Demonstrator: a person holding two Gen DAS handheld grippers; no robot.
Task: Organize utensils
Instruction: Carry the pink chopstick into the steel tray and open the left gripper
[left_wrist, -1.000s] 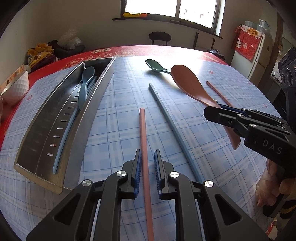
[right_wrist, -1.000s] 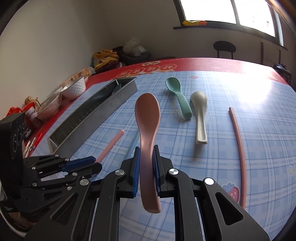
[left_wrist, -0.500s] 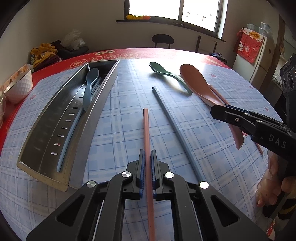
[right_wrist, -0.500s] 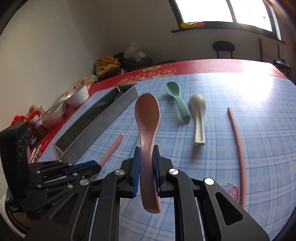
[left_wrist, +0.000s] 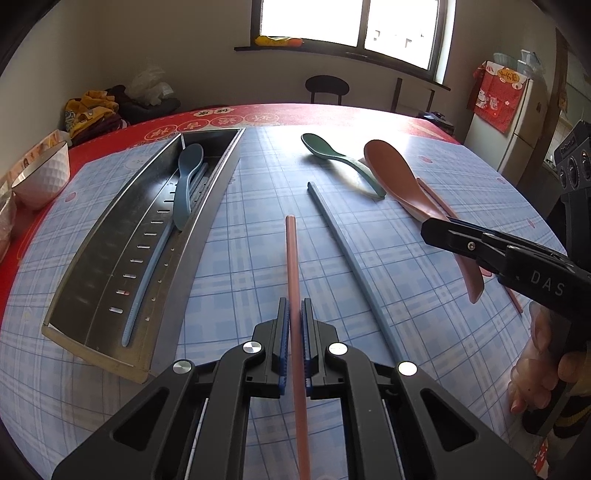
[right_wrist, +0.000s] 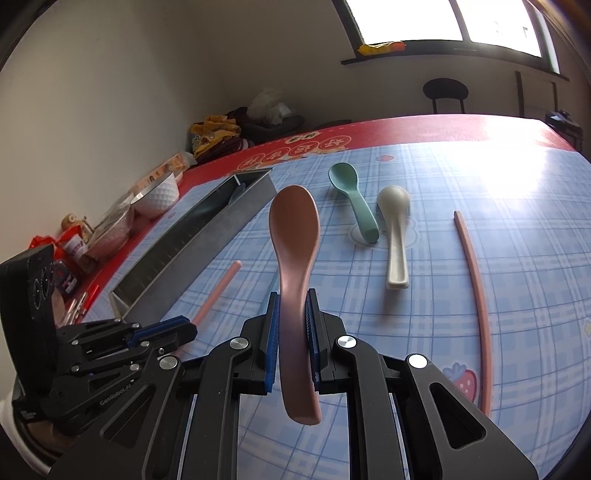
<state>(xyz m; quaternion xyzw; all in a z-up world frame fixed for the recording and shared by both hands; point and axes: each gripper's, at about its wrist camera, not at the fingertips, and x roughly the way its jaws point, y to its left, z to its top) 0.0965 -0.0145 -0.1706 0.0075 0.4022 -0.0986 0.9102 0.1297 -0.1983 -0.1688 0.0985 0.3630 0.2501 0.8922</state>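
Utensils, near to far: pink chopstick (left_wrist: 293, 280) clamped between pads of L gripper (left_wrist: 293, 314), jaws nearly closed on it, far end out over blue plaid tablecloth (left_wrist: 240, 258). R gripper (right_wrist: 292, 314) has jaws narrow, gripping handle of pink spoon (right_wrist: 293, 236), bowl fwd, raised off cloth. Blue chopstick (left_wrist: 347, 254) lies just right of L gripper. Metal tray (left_wrist: 92, 288) at left holds blue spoon (left_wrist: 186, 177). Beyond: white spoon (right_wrist: 395, 236), green spoon (right_wrist: 351, 195), second pink chopstick (right_wrist: 476, 288) at right.
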